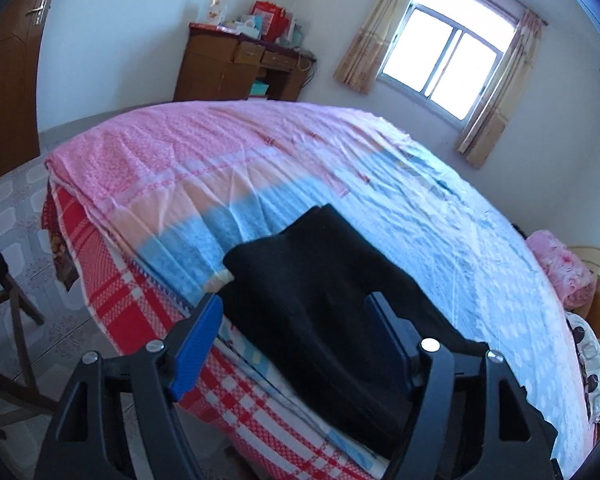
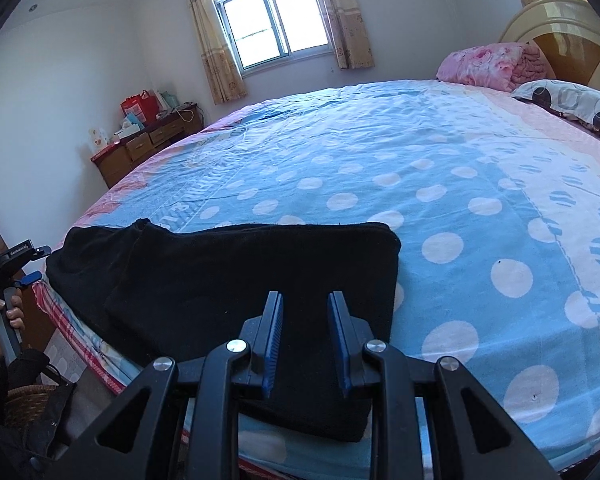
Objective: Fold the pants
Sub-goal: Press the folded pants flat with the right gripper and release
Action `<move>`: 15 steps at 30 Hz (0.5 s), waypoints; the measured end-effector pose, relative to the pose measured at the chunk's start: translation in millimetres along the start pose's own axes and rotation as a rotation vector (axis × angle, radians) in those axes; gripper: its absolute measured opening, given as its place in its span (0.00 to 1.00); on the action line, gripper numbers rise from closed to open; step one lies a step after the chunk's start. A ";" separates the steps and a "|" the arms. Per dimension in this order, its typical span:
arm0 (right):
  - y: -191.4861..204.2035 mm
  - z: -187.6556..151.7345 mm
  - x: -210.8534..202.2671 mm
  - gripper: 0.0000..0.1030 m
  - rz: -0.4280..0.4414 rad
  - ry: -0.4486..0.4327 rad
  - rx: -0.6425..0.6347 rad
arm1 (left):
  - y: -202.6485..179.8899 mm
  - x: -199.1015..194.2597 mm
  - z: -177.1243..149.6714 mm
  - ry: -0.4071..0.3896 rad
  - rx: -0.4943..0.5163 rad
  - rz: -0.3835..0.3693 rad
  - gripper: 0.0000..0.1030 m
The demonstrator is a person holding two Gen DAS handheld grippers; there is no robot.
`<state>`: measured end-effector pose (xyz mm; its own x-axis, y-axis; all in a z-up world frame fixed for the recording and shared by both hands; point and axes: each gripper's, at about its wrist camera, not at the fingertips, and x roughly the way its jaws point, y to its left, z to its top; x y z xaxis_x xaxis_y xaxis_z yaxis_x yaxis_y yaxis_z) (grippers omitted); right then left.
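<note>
The left gripper [image 1: 296,332] hovered with its jaws spread wide above the near end of the pants [image 1: 324,300], holding nothing. The pants lay as a black, already doubled stack at the near edge of the bed [image 1: 440,208], partly overhanging the red checked side of the sheet. The cloth looked thick, soft and limp, probably light but inclined to sag and slide open when lifted, so the folded edge or a corner, where several layers could be pinched together, seemed the safest place to grip. The right gripper [image 2: 304,336] hung over the near middle of the same pants [image 2: 236,280], its jaws parted by a narrower gap and empty.

The left wrist view alone showed the drop of the bed's side, the floor and a dark chair frame [image 1: 8,320] at far left, so the overhang could be judged there. The right wrist view alone showed the stack's full outline: two offset layers at its left end, a thick rounded fold along the far edge, and a square right corner. It also caught the left gripper [image 2: 30,276] from outside with the person's hand [image 2: 0,320] on its handle.
</note>
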<state>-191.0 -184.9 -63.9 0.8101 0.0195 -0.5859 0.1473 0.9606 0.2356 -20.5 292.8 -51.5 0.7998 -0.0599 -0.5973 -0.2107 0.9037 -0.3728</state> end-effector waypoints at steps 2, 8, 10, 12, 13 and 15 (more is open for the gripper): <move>-2.1 0.0 -0.3 0.24 0.000 -0.001 0.010 | -3.3 -1.2 1.9 -0.061 0.069 0.017 0.73; -5.5 -2.2 4.4 0.24 0.001 0.022 0.031 | 0.1 14.4 9.3 -0.093 0.181 -0.048 0.72; -4.7 -2.7 5.8 0.24 0.002 0.030 0.031 | 7.7 24.4 9.9 -0.061 0.135 -0.061 0.72; -2.6 -3.1 5.2 0.24 -0.003 0.030 0.022 | 16.1 30.9 5.3 -0.026 0.072 -0.070 0.72; -1.9 -3.1 5.0 0.24 -0.005 0.029 0.019 | 17.7 29.6 1.2 -0.032 0.062 -0.076 0.72; -1.9 -3.4 5.2 0.24 -0.005 0.030 0.019 | 13.0 24.3 -5.2 -0.040 0.094 -0.057 0.72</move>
<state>-189.0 -185.7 -70.1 0.7920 0.0237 -0.6100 0.1619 0.9553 0.2474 -6.8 300.8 -74.6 0.8313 -0.0972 -0.5473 -0.1117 0.9353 -0.3357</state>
